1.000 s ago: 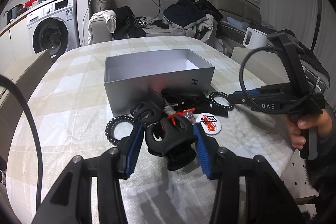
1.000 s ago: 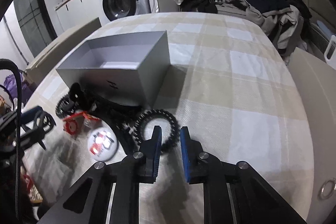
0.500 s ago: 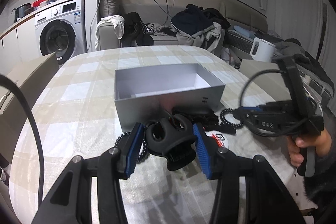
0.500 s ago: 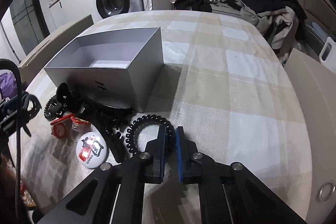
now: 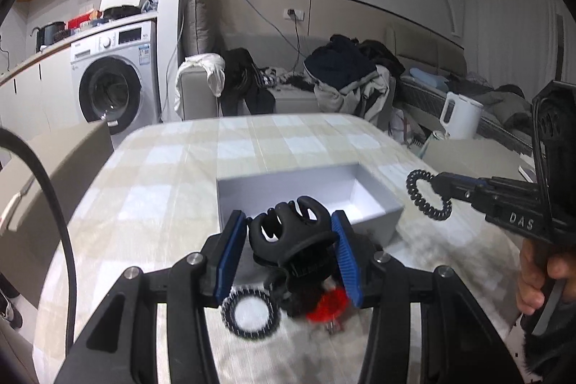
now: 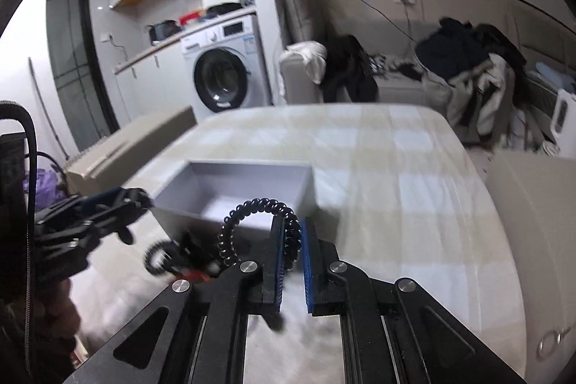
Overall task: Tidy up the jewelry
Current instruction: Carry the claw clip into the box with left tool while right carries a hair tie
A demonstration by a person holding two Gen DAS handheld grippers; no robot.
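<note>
My left gripper (image 5: 288, 229) is shut on a black claw hair clip (image 5: 293, 240) and holds it in the air just in front of the open grey box (image 5: 381, 222). My right gripper (image 6: 292, 233) is shut on a black spiral hair tie (image 6: 252, 215), lifted above the table near the box (image 6: 306, 189). The hair tie also shows in the left wrist view (image 5: 428, 195), right of the box. The left gripper shows at the left of the right wrist view (image 6: 136, 200).
On the checked tablecloth (image 5: 172, 168) below my left gripper lie another black spiral hair tie (image 5: 250, 314), a red clip (image 5: 329, 305) and other dark hair pieces. A sofa with clothes (image 5: 342, 74), a washing machine (image 5: 115, 85) and a white kettle (image 5: 459, 114) stand beyond.
Both grippers rose off the table. The left lifted the claw clip toward the box. The right closed on the spiral hair tie and raised it.
</note>
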